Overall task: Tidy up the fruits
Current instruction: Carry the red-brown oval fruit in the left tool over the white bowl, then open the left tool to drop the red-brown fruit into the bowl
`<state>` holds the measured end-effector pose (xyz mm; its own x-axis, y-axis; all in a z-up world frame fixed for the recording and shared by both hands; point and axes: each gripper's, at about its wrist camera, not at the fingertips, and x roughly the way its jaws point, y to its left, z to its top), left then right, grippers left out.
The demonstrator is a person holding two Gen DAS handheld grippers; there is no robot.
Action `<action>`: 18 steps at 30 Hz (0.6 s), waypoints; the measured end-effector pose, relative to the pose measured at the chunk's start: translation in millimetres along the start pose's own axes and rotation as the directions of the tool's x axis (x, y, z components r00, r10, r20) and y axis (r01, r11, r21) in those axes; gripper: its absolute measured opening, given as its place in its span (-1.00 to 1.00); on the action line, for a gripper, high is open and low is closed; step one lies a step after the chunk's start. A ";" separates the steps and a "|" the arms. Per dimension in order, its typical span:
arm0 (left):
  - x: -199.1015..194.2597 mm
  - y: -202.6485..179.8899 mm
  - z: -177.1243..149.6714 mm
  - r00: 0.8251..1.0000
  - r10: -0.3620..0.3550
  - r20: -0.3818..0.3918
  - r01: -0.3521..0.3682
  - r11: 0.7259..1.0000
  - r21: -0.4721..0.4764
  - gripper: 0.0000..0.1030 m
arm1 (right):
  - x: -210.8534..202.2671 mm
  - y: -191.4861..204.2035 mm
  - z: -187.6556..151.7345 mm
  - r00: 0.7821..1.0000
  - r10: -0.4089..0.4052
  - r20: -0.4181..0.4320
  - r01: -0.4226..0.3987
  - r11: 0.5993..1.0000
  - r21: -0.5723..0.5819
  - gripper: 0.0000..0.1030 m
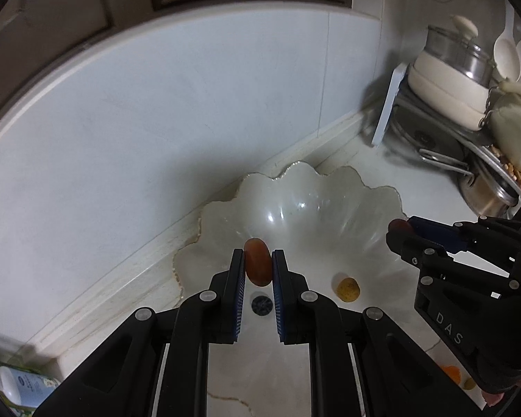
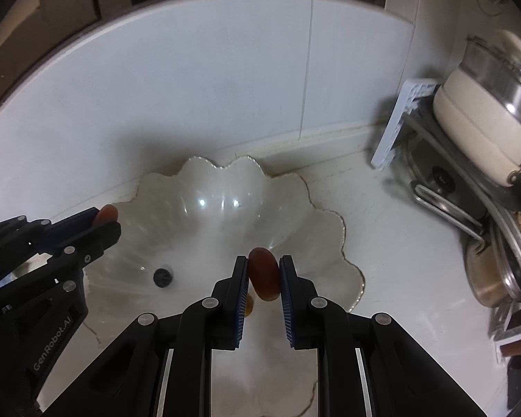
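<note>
- Our left tongs [image 1: 257,260] are clamped on an oblong reddish-brown fruit, a date [image 1: 257,266] by the look of it, held upright over the near rim of the bowl [image 1: 295,191].
- Our right tongs [image 2: 264,274] grip a second date [image 2: 264,274], darker and just as oblong, over the bowl's near right edge.
- The bowl sits on the counter [image 2: 382,243] against the tiled wall; inside it lie a small dark round fruit [image 1: 261,305] and a yellow speckled one [image 1: 347,289].
- More orange and yellow pieces [image 1: 451,373] lie on the counter by the right tongs, low in the left view.
- We judge the step in hand to be dropping both dates into the bowl. To do it well we should carry each one further in, past the scalloped rim, and lower it close to the floor before letting the jaws part.
- The bowl looks like glossy, translucent white glass or ceramic with a wavy, gold-lined edge; its smooth, sloping sides would let a fruit roll, so a low release matters.
- The dates look smooth and taut; a gentle squeeze is likely enough.
- The ribbed blue pads [image 2: 241,292] grip across each date's narrow width, which seems steady.
- We should release one at a time to keep the tongs from knocking.
- A pot rack [image 2: 469,173] stands well apart on the right.
</note>
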<state>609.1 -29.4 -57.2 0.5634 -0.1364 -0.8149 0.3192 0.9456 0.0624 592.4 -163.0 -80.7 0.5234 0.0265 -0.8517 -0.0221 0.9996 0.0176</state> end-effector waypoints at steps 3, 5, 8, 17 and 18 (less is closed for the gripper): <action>12.4 0.8 1.6 1.000 -0.008 -0.027 0.008 1.000 -0.003 -0.68 | 11.9 -2.8 2.4 1.000 -0.003 -0.024 0.003 1.000 0.009 -0.62; 20.7 0.7 3.1 0.999 -0.016 -0.050 0.016 1.000 -0.005 -0.68 | 19.1 -5.2 4.3 0.999 -0.003 -0.039 0.004 1.000 0.016 -0.62; 32.0 1.3 4.1 0.997 -0.026 -0.079 0.025 1.000 -0.014 -0.68 | 27.0 -8.3 5.0 0.998 0.001 -0.058 0.001 0.999 0.032 -0.62; 47.2 0.0 5.0 0.992 -0.020 -0.126 0.019 1.000 -0.007 -0.60 | 42.2 -12.9 2.7 0.994 -0.018 -0.106 0.021 0.999 0.032 -0.60; 47.2 -0.5 5.0 0.992 -0.011 -0.126 0.011 1.000 -0.002 -0.44 | 42.3 -13.7 2.7 0.994 -0.031 -0.105 0.034 0.999 0.029 -0.59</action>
<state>639.4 -37.8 -92.8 0.4597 -0.1084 -0.8815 0.3236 0.9447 0.0526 617.2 -175.6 -115.6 0.4314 -0.0054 -0.9022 0.0202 0.9998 0.0036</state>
